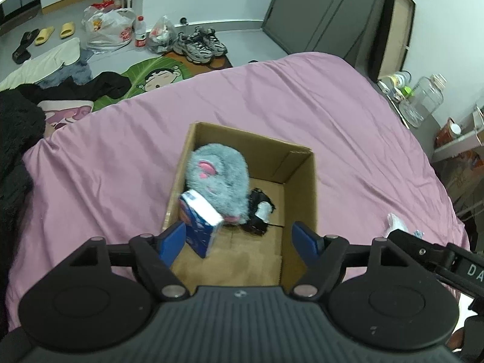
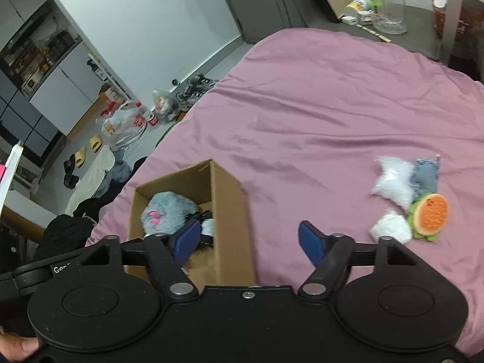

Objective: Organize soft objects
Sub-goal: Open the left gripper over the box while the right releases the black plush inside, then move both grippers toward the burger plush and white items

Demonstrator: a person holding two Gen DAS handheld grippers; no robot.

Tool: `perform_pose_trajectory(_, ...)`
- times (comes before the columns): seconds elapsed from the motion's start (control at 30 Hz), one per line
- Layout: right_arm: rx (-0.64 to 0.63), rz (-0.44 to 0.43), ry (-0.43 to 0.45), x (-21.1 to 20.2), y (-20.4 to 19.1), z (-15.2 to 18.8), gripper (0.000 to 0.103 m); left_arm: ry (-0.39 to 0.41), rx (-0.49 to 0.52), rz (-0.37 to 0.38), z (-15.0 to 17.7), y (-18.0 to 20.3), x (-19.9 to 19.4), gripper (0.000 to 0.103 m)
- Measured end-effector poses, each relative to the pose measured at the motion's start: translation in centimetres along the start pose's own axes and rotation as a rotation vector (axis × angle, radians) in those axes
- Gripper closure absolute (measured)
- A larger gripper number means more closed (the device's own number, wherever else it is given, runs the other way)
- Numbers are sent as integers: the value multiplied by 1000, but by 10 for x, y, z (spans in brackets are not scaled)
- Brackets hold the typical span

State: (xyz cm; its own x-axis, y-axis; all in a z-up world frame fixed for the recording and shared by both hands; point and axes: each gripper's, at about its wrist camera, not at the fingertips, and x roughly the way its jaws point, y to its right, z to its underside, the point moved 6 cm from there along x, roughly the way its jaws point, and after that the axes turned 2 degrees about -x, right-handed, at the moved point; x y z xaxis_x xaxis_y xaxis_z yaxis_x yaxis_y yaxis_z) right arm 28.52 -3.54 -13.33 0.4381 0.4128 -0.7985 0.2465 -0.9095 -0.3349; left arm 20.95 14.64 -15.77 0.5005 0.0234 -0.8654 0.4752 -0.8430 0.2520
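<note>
An open cardboard box (image 1: pixel 302 187) stands on the pink bed sheet (image 1: pixel 115 181). Inside it lie a grey fluffy plush (image 1: pixel 217 172), a black and white soft item (image 1: pixel 260 211) and a tilted blue and white pack (image 1: pixel 201 220). My left gripper (image 1: pixel 239 242) hovers open over the box's near end, its left finger beside the pack with the jaws wide apart. My right gripper (image 2: pixel 249 242) is open and empty above the sheet, just right of the box (image 2: pixel 230 211). Further right lie a burger plush (image 2: pixel 431 214), two white fluffy pieces (image 2: pixel 393 181) and a grey-blue soft item (image 2: pixel 426 175).
Black clothing (image 1: pixel 15 157) is heaped at the bed's left edge. On the floor beyond are sneakers (image 1: pixel 199 44), plastic bags (image 1: pixel 109 28), a bottle (image 1: pixel 140 33) and slippers (image 1: pixel 45 34). A glass jar (image 2: pixel 388 6) and small items sit on a dark surface past the far corner.
</note>
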Motion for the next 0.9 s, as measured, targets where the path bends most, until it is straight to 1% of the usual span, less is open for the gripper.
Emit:
perform_pose_trajectory(0.17, 32, 6, 25, -14, 26, -1, 23, 4, 29, 5, 4, 22, -3, 27)
perform_pose_trajectory(0.43, 82, 17, 35, -26, 69, 1, 23, 2, 68, 9, 15, 58, -1, 27)
perform_pose_trajectory(0.6, 102, 22, 45, -33, 91, 4, 15, -3, 95, 13, 23, 78, 0, 27)
perform_pose_trajectory(0.9, 170, 26, 46, -34, 139, 10, 15, -17, 127, 9, 35, 112, 11, 27)
